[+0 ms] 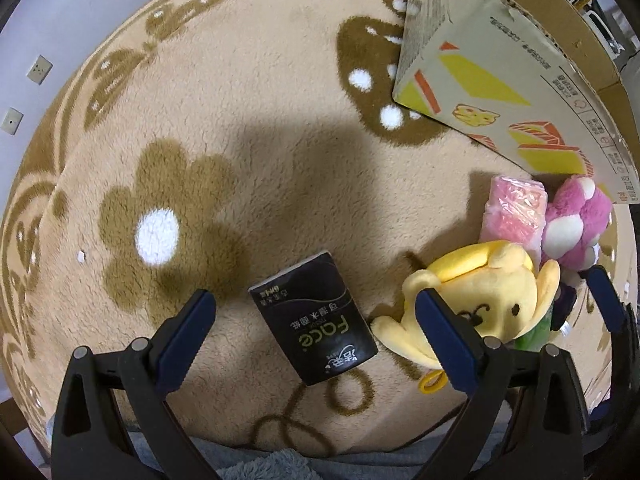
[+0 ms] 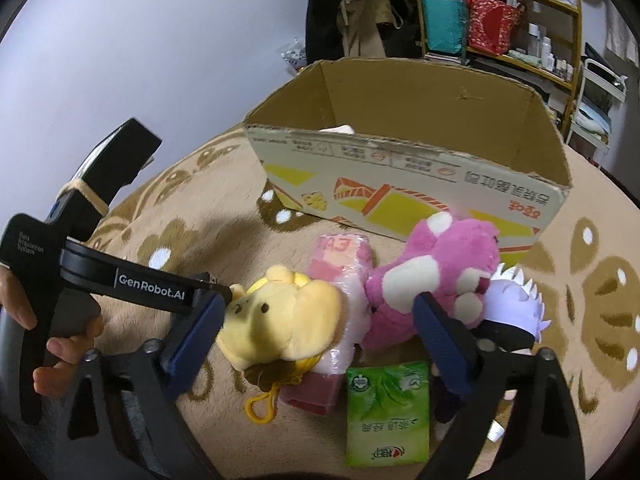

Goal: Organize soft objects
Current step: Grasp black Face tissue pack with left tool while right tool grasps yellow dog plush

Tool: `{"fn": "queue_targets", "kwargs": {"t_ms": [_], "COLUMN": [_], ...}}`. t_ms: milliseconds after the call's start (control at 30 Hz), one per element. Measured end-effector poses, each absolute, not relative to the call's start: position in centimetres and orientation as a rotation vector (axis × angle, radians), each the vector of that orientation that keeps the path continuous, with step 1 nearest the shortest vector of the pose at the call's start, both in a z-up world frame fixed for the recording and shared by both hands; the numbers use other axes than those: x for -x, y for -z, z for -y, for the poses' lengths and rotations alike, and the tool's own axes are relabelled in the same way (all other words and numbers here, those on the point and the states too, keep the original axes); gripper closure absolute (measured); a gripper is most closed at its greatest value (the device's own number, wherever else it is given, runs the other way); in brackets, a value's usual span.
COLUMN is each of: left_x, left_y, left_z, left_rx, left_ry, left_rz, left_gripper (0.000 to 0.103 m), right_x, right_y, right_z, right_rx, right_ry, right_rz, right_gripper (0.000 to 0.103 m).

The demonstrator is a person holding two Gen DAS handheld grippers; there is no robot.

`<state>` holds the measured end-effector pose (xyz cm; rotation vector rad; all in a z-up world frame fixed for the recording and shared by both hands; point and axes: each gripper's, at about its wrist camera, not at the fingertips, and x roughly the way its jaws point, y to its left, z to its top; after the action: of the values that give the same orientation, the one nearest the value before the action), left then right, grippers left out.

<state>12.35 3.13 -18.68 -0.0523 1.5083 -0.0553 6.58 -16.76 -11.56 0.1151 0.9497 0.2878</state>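
Observation:
A yellow plush (image 1: 484,300) (image 2: 284,320) lies on the rug beside a pink wrapped tissue pack (image 1: 514,212) (image 2: 340,280), a pink plush (image 1: 576,220) (image 2: 436,268), a green tissue pack (image 2: 386,414) and a purple-white spiky plush (image 2: 516,300). A black tissue pack (image 1: 314,318) lies between my left gripper's (image 1: 316,312) open fingers. My right gripper (image 2: 320,324) is open, its fingers around the yellow plush and pink pack. The left gripper also shows in the right wrist view (image 2: 132,284), its tip against the yellow plush's head.
An open cardboard box (image 2: 404,192) (image 1: 480,60) stands on the beige flower-patterned rug (image 1: 240,120) behind the pile. Shelves (image 2: 500,12) and hanging clothes stand at the back. A wall with sockets (image 1: 39,69) is to the left.

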Motion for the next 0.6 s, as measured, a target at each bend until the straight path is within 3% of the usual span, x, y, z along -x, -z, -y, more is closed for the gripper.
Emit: {"fn": "queue_targets", "kwargs": {"t_ms": [167,267,467,600], "left_x": [-12.6,-12.6,-12.8,-13.0], "left_y": [19.3,19.9,20.5,20.9], "left_z": [-3.3,-3.5,-2.8,-2.5], "left_rx": [0.066,0.061,0.049,0.053], "left_ry": [0.049,0.053,0.060,0.063], "left_rz": [-1.542,-1.567,-1.577,-1.582], "left_gripper": [0.017,0.027,0.034,0.051], "right_x": [-7.1,-7.5,-8.1,-8.5], "right_y": [12.4,13.0,14.2,14.7], "right_z": [16.1,15.7,14.8,15.0], "right_rx": [-0.106,-0.117,-0.130,-0.163], "right_ry": [-0.320,-0.336,-0.363,-0.379], "right_rz": [-0.982,-0.999,-1.027,-1.040], "right_gripper": [0.033,0.038,0.044,0.057]}}
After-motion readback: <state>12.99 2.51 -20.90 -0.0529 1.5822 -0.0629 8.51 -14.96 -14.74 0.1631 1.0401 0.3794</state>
